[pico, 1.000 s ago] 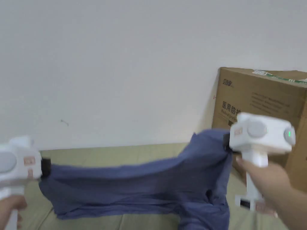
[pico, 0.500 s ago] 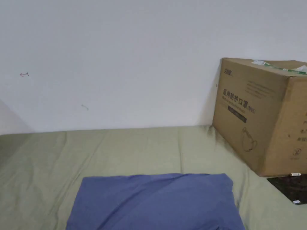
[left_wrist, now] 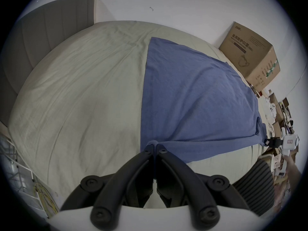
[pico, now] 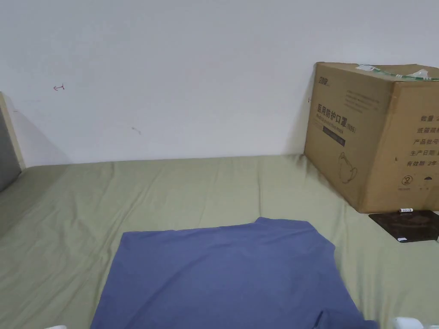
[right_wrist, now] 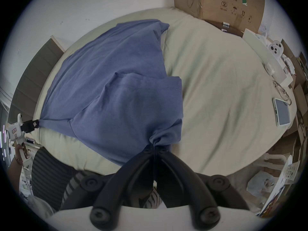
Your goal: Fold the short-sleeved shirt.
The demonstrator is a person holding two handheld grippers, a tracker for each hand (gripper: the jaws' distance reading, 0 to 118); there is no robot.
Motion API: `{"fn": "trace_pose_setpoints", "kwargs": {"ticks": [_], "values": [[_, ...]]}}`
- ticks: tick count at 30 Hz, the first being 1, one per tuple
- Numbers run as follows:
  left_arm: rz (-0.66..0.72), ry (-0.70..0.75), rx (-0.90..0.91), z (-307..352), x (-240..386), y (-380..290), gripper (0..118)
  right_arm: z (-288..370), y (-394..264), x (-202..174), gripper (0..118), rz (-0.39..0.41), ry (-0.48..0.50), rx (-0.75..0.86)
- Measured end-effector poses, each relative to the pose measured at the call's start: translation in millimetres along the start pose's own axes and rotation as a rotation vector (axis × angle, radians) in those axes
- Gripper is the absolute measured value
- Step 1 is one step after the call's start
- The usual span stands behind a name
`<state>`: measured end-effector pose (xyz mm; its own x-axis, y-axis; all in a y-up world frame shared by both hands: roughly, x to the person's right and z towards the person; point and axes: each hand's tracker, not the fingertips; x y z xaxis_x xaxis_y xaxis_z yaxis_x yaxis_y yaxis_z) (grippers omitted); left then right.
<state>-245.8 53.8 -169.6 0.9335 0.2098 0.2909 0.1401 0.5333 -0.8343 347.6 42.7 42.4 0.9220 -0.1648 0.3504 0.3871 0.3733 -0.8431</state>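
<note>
We see the blue shirt (pico: 223, 274) as soft, matt knit cloth, faintly creased. The bed (pico: 171, 188) beneath it wears a pale green woven sheet, matt and lightly wrinkled. Our left tool (left_wrist: 155, 147) and right tool (right_wrist: 155, 148) have matt black plastic jaws on smooth white plastic bodies. The box (pico: 377, 128) is plain brown cardboard, dull and papery.

We see open green bedsheet (pico: 180, 188) left and far of blue shirt (pico: 223, 274). Cardboard box (pico: 368, 133) blocks far right; phone (right_wrist: 281, 112) lies near right.
</note>
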Motion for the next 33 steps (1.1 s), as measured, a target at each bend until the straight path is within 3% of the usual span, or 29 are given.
{"fn": "trace_pose_setpoints", "kwargs": {"ticks": [7,8,9,10,11,12,13,14,17,20,23,24,26,27,28,29,30,31,32,33], "values": [[-0.033,-0.034,-0.040,3,-8,-9,0,-2,-3,3,0,-0.040,0.009,-0.025],[-0.031,-0.039,-0.038,4,-8,-8,2,-4,-2,2,3,-0.047,0.006,-0.024],[-0.025,-0.051,-0.040,6,-9,-6,10,-5,-1,0,16,-0.058,-0.007,-0.026],[-0.016,-0.059,-0.054,7,-8,-5,30,-3,-1,-1,38,-0.071,-0.026,-0.018],[-0.006,-0.051,-0.074,7,-8,-5,62,0,-1,-4,78,-0.094,-0.023,-0.007],[0.001,-0.063,-0.098,10,-9,-3,88,4,0,-7,98,-0.124,-0.011,-0.009],[0.002,-0.102,-0.137,14,-8,-1,109,9,2,-10,103,-0.152,0.033,0.005],[-0.001,-0.152,-0.142,20,-7,2,115,17,4,-15,103,-0.155,0.055,0.032],[-0.046,-0.232,-0.016,61,11,18,113,50,17,-42,103,-0.073,0.067,0.118],[-0.106,-0.253,0.232,113,53,24,113,86,29,-81,103,0.061,0.100,0.324],[-0.249,-0.176,0.542,131,90,17,113,114,20,-123,102,0.147,0.118,0.703],[-0.288,-0.138,0.644,136,105,10,112,118,15,-135,102,0.214,0.122,0.832],[-0.350,-0.041,0.831,137,127,-4,108,124,1,-162,101,0.226,-0.027,1.076],[-0.377,-0.025,0.894,140,136,-11,102,128,-5,-179,94,0.218,-0.109,1.122],[-0.375,-0.027,0.925,144,144,-15,88,131,-6,-187,71,0.218,-0.128,1.108],[-0.365,-0.041,0.935,148,149,-18,48,135,-9,-192,17,0.217,-0.112,1.105],[-0.335,-0.051,0.937,149,149,-20,48,138,-14,-197,17,0.191,-0.099,1.127],[-0.284,-0.042,0.936,152,153,-20,36,138,-14,-202,5,0.136,-0.090,1.148],[-0.244,-0.015,0.929,153,157,-19,11,138,-15,-201,0,0.082,-0.079,1.144],[-0.211,0.035,0.939,153,160,-20,0,137,-15,-198,0,0.037,-0.030,1.142]]}}
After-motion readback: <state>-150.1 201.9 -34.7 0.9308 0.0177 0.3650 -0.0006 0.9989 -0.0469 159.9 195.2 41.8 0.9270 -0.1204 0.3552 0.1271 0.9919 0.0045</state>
